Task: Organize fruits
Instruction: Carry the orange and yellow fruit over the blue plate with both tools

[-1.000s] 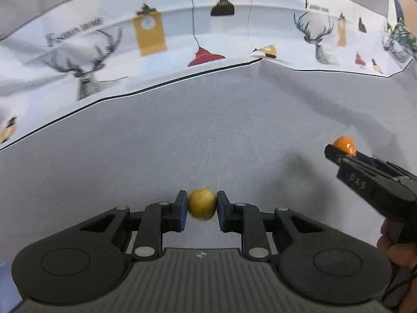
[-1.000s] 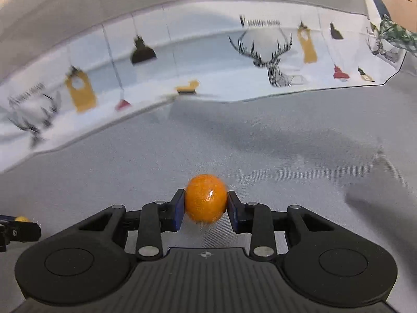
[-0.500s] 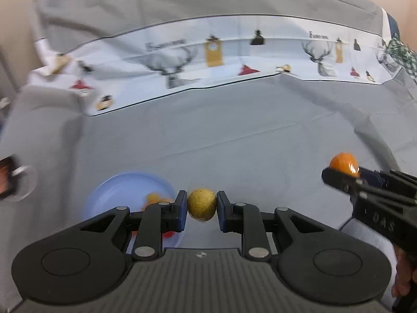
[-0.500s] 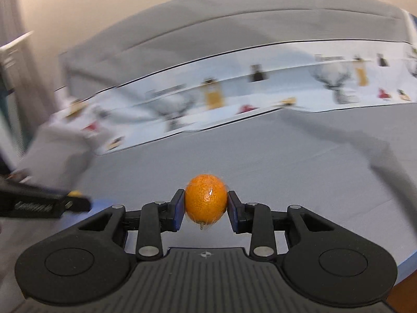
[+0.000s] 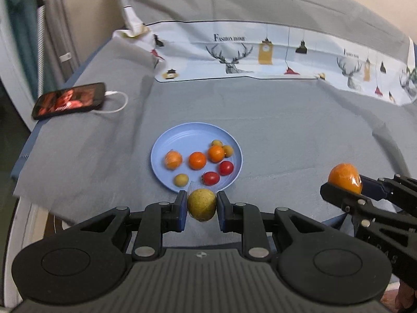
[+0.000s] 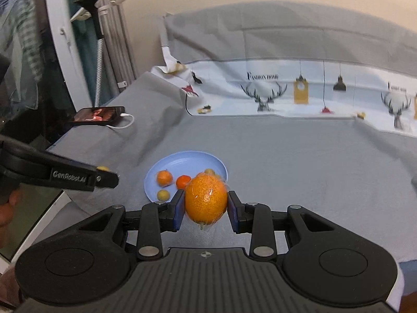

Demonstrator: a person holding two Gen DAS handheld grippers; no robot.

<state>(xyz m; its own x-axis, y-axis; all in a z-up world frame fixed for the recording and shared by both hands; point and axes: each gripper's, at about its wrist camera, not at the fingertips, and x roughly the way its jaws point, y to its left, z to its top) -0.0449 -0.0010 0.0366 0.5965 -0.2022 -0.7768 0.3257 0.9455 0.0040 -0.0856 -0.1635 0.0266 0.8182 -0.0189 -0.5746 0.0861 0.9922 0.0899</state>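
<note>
Both tongs loaded (plate (image 5: 156, 154) rim ahead).

Fruit on blue plate (image 5: 166, 140), one plate: three oranges (image 5: 197, 160), two red tomatoes (image 5: 226, 168), three small yellow-green fruits (image 5: 181, 179). Held in grippers: one yellow-green fruit (image 5: 202, 204), one wrapped orange (image 6: 206, 199). One phone (image 5: 69, 100), one white cable (image 5: 118, 103).

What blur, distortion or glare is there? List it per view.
Left wrist: fisheye bends the patterned cloth; blue plate and phone fairly sharp.
Right wrist: wrapped orange shows faint film glare; left gripper's arm and the cloth edges soft.
</note>
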